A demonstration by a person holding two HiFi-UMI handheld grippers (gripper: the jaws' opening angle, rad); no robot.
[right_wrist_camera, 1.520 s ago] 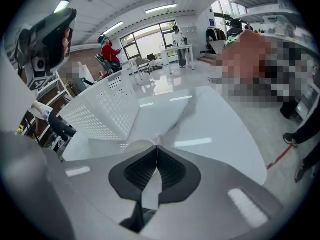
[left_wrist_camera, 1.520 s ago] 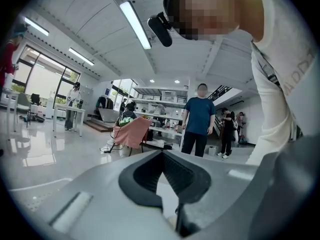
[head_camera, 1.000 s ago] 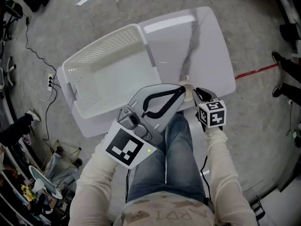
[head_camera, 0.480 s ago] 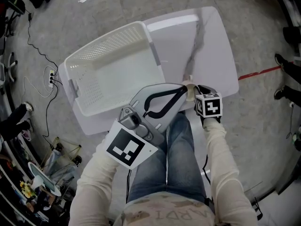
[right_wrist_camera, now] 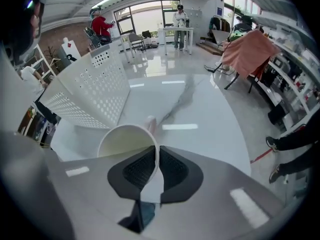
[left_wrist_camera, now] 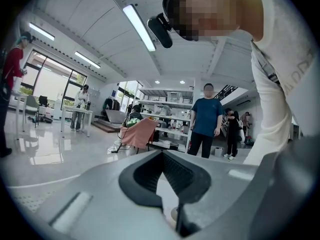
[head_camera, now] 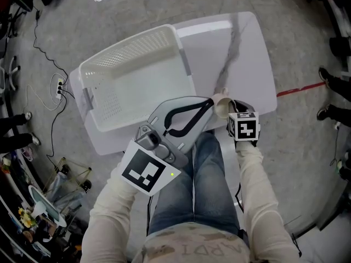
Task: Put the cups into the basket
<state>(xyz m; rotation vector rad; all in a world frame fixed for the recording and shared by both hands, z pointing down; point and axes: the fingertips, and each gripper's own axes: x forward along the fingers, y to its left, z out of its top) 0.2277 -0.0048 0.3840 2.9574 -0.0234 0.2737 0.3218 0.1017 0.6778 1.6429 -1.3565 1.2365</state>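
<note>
1. Table (head_camera: 247,53), white with one grey vein: seen from above in the head view, and shown again in the right gripper view (right_wrist_camera: 200,109).

2. Basket (head_camera: 134,47), white plastic with perforated walls: set on the table's left half, its left end overhanging the table's left edge. Nothing is seen inside it. Its near right corner is recorded in the right gripper view (right_wrist_camera: 95,84).

3. Person, seated at the table's near edge: blue jeans (head_camera: 200,190) and cream sleeves (head_camera: 258,201) are visible.

4. Left gripper (head_camera: 211,102), grey with black pads, marker cube (head_camera: 143,171) at its rear: held over the lap and reaching across the table's near edge. In the left gripper view (left_wrist_camera: 161,153) the jaw tips are seen drawn together, with a hollow left behind them. Nothing is held between them.

5. Right gripper (head_camera: 230,107), marker cube (head_camera: 243,128) on top: pointed steeply down at the table's near edge, right of the left gripper. Its jaws have just been closing. In the right gripper view (right_wrist_camera: 157,151) both pads are pressed on the cup's wall, one inside the rim and one outside.

6. Paper cup (head_camera: 220,104), white: clamped by its rim at the table's near edge, beside the near end of the grey vein. It is tilted, with the mouth turned toward the camera of the right gripper view (right_wrist_camera: 127,141). It is placed near the basket's near right corner, apart from it and outside it.

7. Red line (head_camera: 299,89): laid on the floor to the right of the table.
</note>
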